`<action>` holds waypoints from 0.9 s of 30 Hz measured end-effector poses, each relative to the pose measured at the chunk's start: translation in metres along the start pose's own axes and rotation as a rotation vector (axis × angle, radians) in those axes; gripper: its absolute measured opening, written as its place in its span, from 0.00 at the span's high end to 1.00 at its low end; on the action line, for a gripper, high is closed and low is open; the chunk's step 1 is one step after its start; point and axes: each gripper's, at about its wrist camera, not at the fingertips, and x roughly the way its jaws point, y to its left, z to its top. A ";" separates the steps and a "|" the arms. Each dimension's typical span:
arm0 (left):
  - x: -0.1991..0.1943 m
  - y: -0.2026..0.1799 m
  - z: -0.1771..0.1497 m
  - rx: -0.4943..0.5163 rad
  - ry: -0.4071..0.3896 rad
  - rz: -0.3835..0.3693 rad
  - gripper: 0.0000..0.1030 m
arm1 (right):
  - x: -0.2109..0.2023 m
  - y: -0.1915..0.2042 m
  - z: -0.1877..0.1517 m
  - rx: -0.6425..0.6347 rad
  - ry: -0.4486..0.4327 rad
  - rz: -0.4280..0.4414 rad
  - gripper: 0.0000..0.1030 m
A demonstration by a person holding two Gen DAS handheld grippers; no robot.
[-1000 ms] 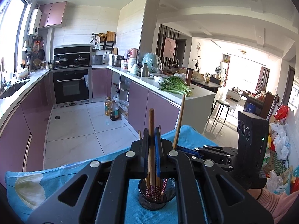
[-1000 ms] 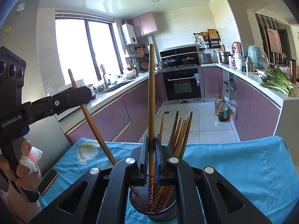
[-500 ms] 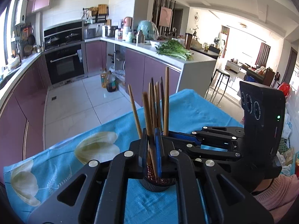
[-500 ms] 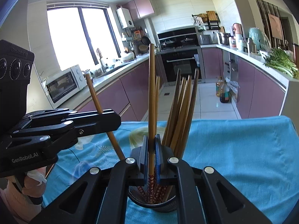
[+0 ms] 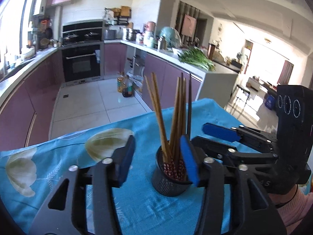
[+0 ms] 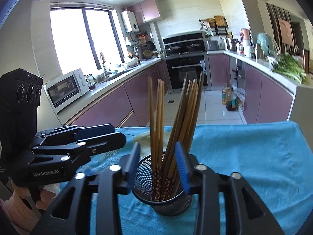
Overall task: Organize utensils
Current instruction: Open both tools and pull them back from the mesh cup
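1. So the black mesh holder (image 6: 166, 195) sits on the surface, right on the blue floral tablecloth (image 6: 254, 166), and it's packed with wooden chopsticks (image 6: 172, 121) standing tips-up and fanning out a bit.
2. Right hand-held gripper (image 6: 158, 168): blue pads spread wide apart, nothing in them. It sits just in front of the holder, one pad on either side of the rim, and I can't tell if they actually touch it.
3. Left hand-held gripper (image 5: 157, 161): also spread wide with nothing held. Its right pad overlaps the holder (image 5: 169, 173) in the left wrist view; the left pad is off to the holder's left, over the cloth (image 5: 137, 205).
4. Left wrist view also catches the right hand-held gripper (image 5: 213, 137) coming in from the holder's right.
5. Behind the holder: purple kitchen cabinets (image 6: 121, 101), a black oven (image 6: 185, 68), a white microwave (image 6: 66, 88).
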 end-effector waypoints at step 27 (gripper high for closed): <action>-0.132 0.008 -0.059 -0.069 -0.330 0.399 0.06 | -0.053 0.047 -0.029 -0.125 -0.213 -0.048 0.07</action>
